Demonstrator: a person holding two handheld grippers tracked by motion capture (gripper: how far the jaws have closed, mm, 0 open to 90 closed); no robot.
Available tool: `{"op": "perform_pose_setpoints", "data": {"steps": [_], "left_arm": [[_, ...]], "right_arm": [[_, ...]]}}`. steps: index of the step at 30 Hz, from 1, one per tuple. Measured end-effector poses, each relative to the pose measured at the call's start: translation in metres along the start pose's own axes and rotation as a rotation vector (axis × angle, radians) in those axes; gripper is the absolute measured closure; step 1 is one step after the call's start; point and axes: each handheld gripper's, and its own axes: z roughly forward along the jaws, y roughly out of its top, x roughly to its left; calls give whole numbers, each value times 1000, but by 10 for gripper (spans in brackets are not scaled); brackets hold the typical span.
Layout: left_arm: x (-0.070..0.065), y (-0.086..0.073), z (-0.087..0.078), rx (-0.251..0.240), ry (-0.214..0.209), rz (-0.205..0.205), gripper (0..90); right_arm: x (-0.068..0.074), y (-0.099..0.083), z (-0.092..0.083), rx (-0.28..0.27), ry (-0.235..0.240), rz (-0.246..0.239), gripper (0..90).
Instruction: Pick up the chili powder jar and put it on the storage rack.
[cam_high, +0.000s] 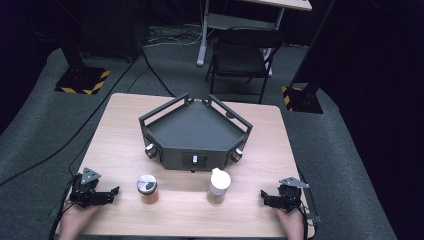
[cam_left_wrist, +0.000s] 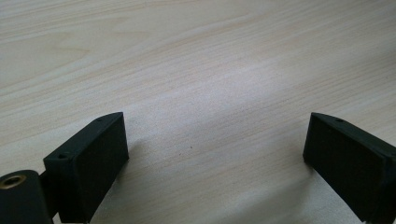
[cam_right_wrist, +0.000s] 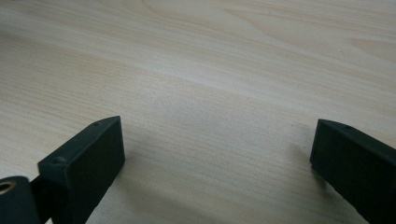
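High view: no readable writing on either jar. The silver-lidded jar (cam_high: 147, 188) and white-capped jar (cam_high: 218, 185) stand apart on the worktop (cam_high: 120, 135), before the black tray (cam_high: 195, 131). Left gripper (cam_high: 111, 194) and right gripper (cam_high: 265, 197) rest near the side edges, fingers released, bare wood between them.

Pale wood-grain tabletop (cam_high: 125, 125), smooth and matt. Matt black plastic tray (cam_high: 195, 131). Both jars look glassy: one metal-lidded (cam_high: 147, 188), the other white-capped (cam_high: 219, 185).

Two small shakers upright on the pale wooden table.
The glass jar with a silver lid (cam_high: 147, 188) stands left, well apart from the white-capped plastic bottle (cam_high: 218, 185), both just before the dark tray.
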Motion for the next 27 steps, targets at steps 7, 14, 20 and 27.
{"op": "perform_pose_setpoints", "data": {"steps": [7,14,20,27], "left_arm": [[-1,0,0,0,2,-2,57],[0,2,1,9,-4,4,30],[0,2,2,10,-5,5,26],[1,1,1,6,-11,9,35]], "right_arm": [[0,0,0,0,1,-2,14],[0,2,1,3,-2,2,7],[1,2,2,4,-4,3,6],[1,2,2,4,-4,3,5]]}}
